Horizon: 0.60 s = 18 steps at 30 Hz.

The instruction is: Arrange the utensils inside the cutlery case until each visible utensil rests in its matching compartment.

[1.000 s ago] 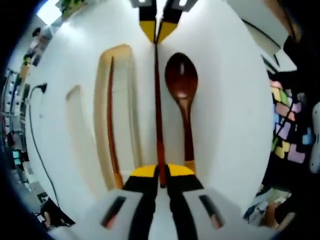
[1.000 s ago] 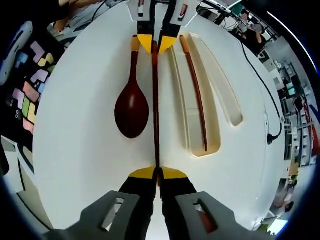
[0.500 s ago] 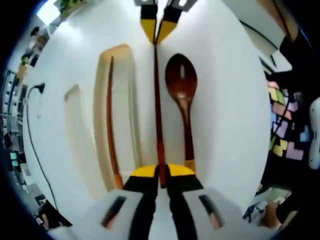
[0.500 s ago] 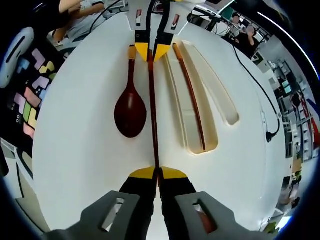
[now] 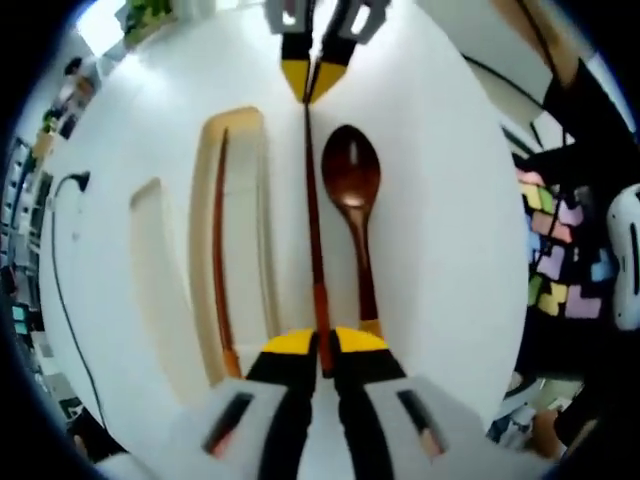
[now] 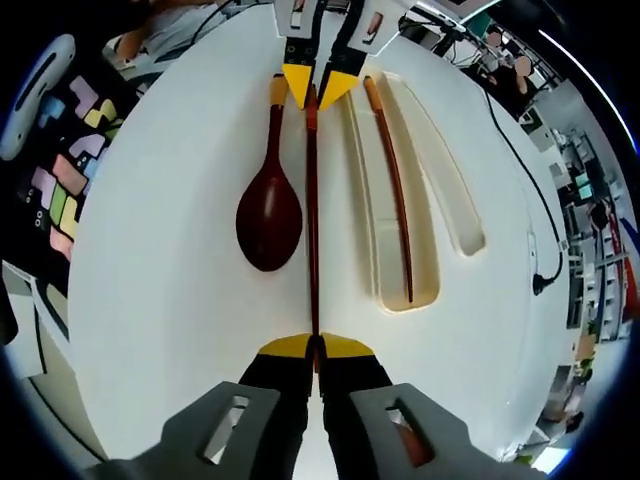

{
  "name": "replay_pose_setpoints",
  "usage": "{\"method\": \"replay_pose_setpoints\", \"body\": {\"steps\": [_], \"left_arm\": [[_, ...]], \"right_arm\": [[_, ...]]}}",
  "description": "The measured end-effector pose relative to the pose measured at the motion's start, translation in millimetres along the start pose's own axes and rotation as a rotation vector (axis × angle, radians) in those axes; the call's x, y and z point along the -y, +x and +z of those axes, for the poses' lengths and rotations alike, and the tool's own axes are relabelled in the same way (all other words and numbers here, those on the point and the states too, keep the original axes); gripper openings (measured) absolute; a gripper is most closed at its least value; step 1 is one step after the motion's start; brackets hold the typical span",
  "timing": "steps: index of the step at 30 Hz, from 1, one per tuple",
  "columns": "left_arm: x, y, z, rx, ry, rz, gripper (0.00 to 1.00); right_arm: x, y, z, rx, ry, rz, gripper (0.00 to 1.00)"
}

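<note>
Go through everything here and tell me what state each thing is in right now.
Held chopstick: gripped at both ends, above the table.
Second chopstick: lying in its case slot.
Spoon: on the table, outside the case.
Left gripper: shut on chopstick.
Right gripper: shut on chopstick.

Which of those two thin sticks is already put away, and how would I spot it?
Start at the white cutlery case and find its wide tan compartment beside the narrower empty slot. The chopstick in the compartment lies alone inside that recess. The other chopstick runs beside the dark spoon, outside the recess, pinched at each end by yellow-tipped fingers.
</note>
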<state>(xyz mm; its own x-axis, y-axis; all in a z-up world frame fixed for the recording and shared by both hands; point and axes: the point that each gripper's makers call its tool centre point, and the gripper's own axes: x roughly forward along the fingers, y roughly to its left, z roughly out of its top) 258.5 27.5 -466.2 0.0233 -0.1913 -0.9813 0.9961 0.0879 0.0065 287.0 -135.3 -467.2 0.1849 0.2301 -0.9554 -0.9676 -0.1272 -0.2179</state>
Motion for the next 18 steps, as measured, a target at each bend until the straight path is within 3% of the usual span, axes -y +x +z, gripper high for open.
{"method": "replay_pose_setpoints", "body": {"steps": [7, 18], "left_arm": [[-2.4, -19, -2.6, 0.017, 0.004, 0.02, 0.05], [-18.4, -33, -11.0, 0.002, -0.021, 0.073, 0.05]], "right_arm": [[7, -18, 9.0, 0.003, -0.01, -0.031, 0.0], [33, -25, 22.0, 0.003, 0.013, -0.076, 0.0]]}}
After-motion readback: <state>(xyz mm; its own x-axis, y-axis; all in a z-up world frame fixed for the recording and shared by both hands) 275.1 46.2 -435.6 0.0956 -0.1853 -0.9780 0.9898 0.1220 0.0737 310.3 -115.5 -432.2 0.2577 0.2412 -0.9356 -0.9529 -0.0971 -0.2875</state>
